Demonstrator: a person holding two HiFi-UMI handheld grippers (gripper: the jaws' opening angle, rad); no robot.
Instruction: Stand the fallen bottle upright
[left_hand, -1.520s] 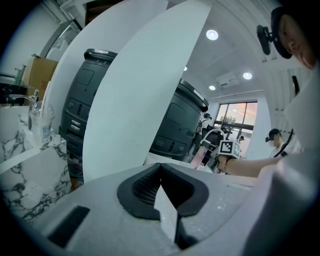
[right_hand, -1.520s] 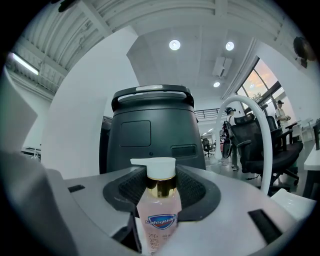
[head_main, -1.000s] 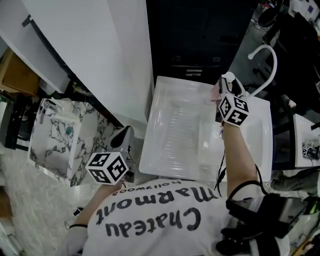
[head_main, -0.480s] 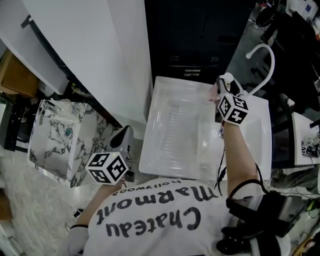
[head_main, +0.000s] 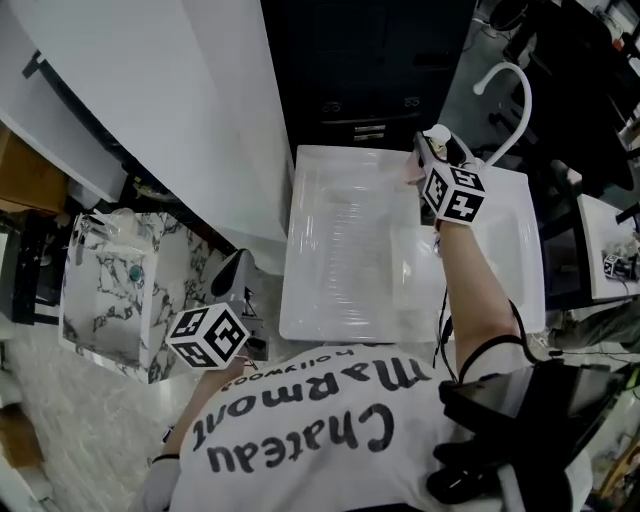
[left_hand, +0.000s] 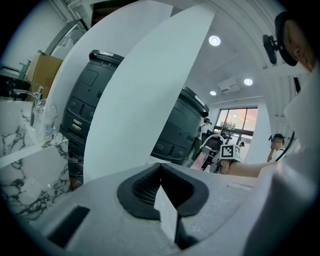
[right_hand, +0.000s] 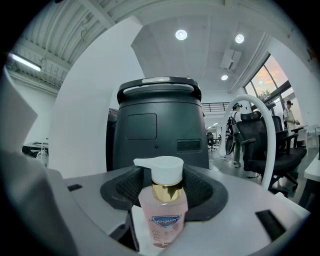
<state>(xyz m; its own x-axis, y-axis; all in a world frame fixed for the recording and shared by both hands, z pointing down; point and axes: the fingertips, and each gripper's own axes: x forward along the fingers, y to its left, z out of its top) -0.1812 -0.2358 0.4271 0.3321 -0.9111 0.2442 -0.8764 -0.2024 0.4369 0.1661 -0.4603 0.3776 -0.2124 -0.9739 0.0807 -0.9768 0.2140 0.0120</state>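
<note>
A small clear bottle of pink liquid (right_hand: 162, 215) with a gold collar and white pump cap stands upright between the pads of my right gripper (right_hand: 162, 192). Those jaws have just been opening, and a narrow gap shows beside the bottle. In the head view the bottle (head_main: 412, 174) is a pink spot at the far right corner of the white sink (head_main: 330, 300), with the right gripper (head_main: 428, 158) around it. My left gripper (head_main: 232, 275) hangs low at the sink's left side. In its own view the left gripper (left_hand: 161, 167) has its pads together at the tips and holds nothing.
A white curved faucet (head_main: 505, 80) rises just right of the bottle. A dark grey machine (right_hand: 157, 125) stands behind the sink. A tall white panel (head_main: 190, 120) runs along the left, and a marble-patterned cabinet (head_main: 100, 300) sits beyond it.
The head view has shifted slightly, sliding the scene left and up. Both grippers keep their places relative to the sink, and the bottle stays at the far right corner.
</note>
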